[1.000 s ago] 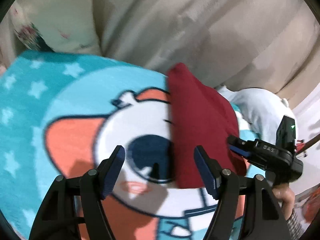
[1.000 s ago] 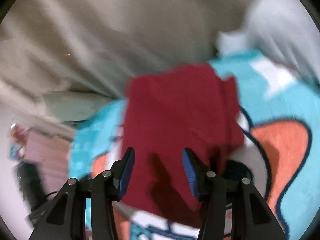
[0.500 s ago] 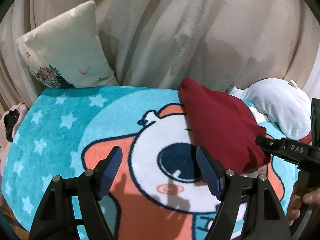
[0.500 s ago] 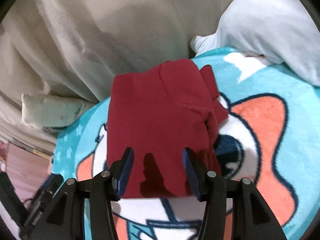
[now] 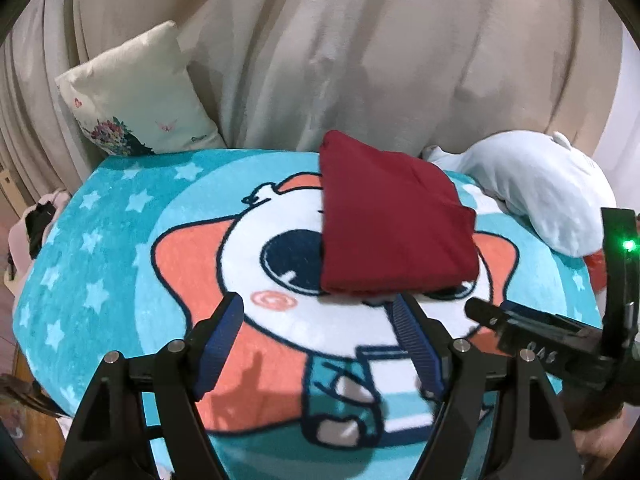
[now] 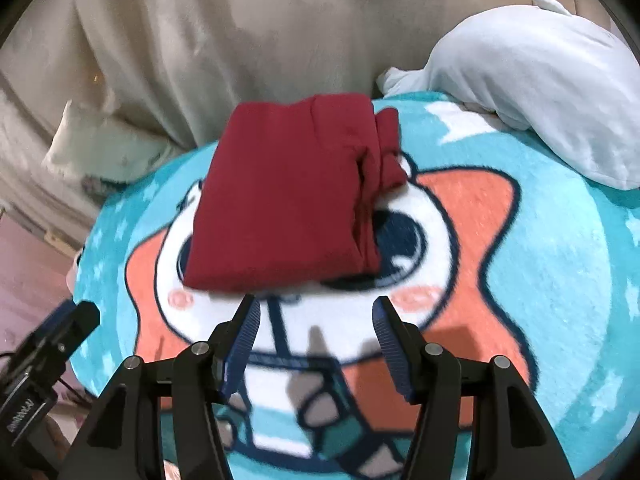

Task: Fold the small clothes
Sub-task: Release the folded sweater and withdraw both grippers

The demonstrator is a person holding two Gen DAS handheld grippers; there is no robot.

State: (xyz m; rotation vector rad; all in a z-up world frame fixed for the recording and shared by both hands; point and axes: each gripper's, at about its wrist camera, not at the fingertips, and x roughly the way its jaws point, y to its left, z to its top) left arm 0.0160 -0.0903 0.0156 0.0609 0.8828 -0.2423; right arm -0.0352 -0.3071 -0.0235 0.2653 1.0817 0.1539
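A dark red garment (image 5: pixel 384 224) lies folded into a compact rectangle on a teal cartoon blanket (image 5: pixel 100 248). It also shows in the right wrist view (image 6: pixel 288 196), with layered edges along its right side. My left gripper (image 5: pixel 316 336) is open and empty, held just short of the garment's near edge. My right gripper (image 6: pixel 316 332) is open and empty, also short of the near edge. The right gripper's body (image 5: pixel 552 344) shows at the right of the left wrist view, and the left gripper's body (image 6: pixel 40 364) shows at the lower left of the right wrist view.
A beige curtain (image 5: pixel 360 48) hangs behind the blanket. A cream flowered pillow (image 5: pixel 136 96) stands at the back left. A pale blue plush toy (image 6: pixel 532 92) lies at the back right. The blanket's edge drops off at the left (image 5: pixel 24 280).
Both grippers have drawn back from the red garment, which now lies farther ahead of the fingers. The garment stays folded on the blanket.
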